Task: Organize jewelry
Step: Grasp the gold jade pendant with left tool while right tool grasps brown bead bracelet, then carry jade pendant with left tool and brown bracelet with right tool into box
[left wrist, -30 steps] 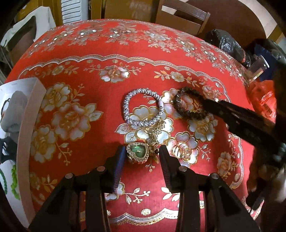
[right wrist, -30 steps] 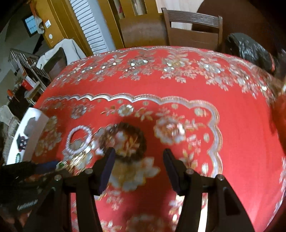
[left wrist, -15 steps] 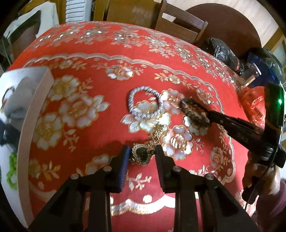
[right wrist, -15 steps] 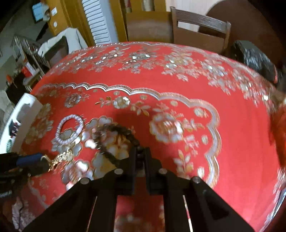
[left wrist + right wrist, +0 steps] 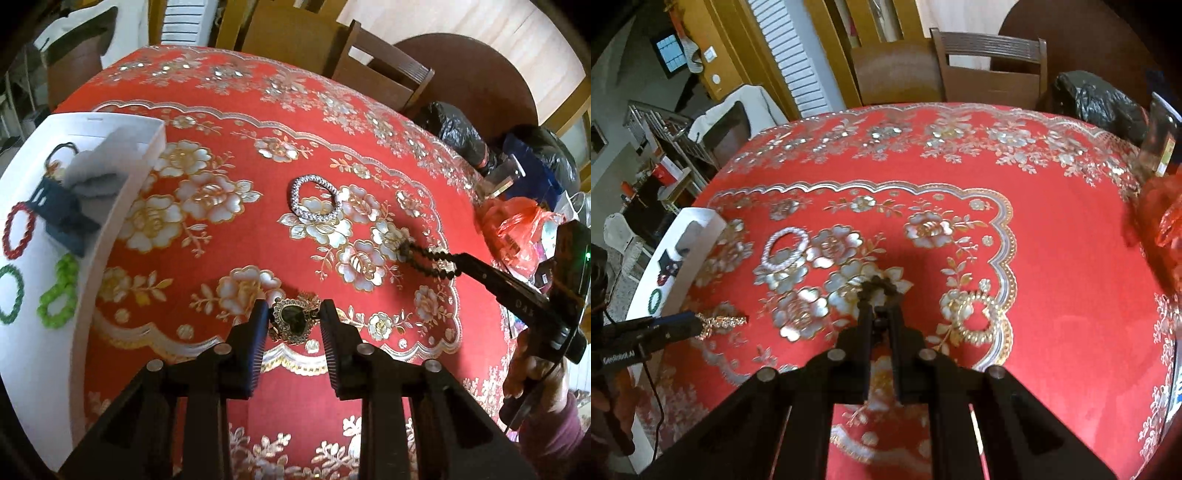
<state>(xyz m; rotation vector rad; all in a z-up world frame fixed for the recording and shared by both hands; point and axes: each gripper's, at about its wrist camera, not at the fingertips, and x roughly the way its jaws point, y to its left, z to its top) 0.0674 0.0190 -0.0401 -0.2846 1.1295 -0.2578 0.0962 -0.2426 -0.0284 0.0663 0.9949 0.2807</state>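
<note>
My left gripper [image 5: 293, 314] is shut on a gold brooch-like piece with a dark green stone [image 5: 291, 322], held just above the red cloth. In the right wrist view its gold chain [image 5: 722, 321] trails from the left gripper [image 5: 683, 324]. My right gripper [image 5: 879, 314] is shut on a dark beaded bracelet [image 5: 877, 286], which hangs from the tips [image 5: 461, 260] as a doubled strand [image 5: 424, 254]. A silver bracelet [image 5: 314, 201] lies flat on the cloth between them, also in the right wrist view [image 5: 785, 249].
A white open box [image 5: 122, 199] stands at the left edge with red [image 5: 18, 230] and green [image 5: 59, 291] bracelets, a dark blue bag and grey cloth inside. Black bags [image 5: 458, 136] and an orange bag [image 5: 521, 229] crowd the far right. Wooden chairs [image 5: 990, 70] stand behind the table.
Both grippers closed on their pieces and lifted them off the cloth. The left one carried the gold piece leftward, nearer the white box; the bead bracelet now dangles from the right tips.
</note>
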